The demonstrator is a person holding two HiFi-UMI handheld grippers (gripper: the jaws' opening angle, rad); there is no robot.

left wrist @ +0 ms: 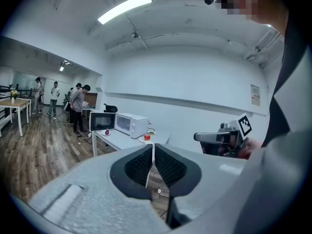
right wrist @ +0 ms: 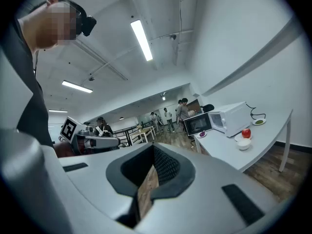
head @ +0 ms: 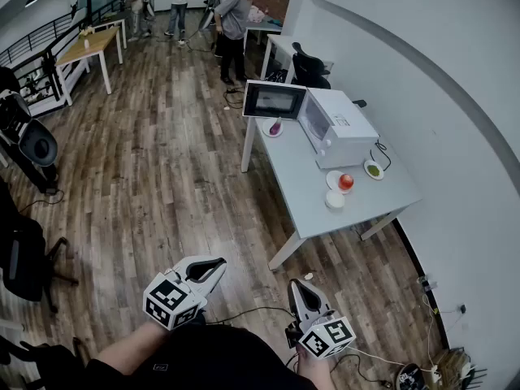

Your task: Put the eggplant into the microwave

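The small purple eggplant [head: 275,126] lies on a white plate at the far end of the grey table [head: 309,193], just in front of the white microwave [head: 341,124], whose door [head: 275,100] stands wide open. Both gripper views show the eggplant [left wrist: 107,131] [right wrist: 202,134] far off. Both grippers hang low and near my body, over the wooden floor and well short of the table. My left gripper [head: 218,263] [left wrist: 153,148] is shut with nothing in it. My right gripper [head: 297,285] [right wrist: 153,148] also has its tips together and holds nothing.
On the table's near end sit a red fruit [head: 345,182] on a plate, a white bowl [head: 335,200] and a small green dish [head: 373,169]. A cable [head: 244,311] runs over the floor. A black chair [head: 24,258] stands at left. People [head: 233,23] stand beyond the table.
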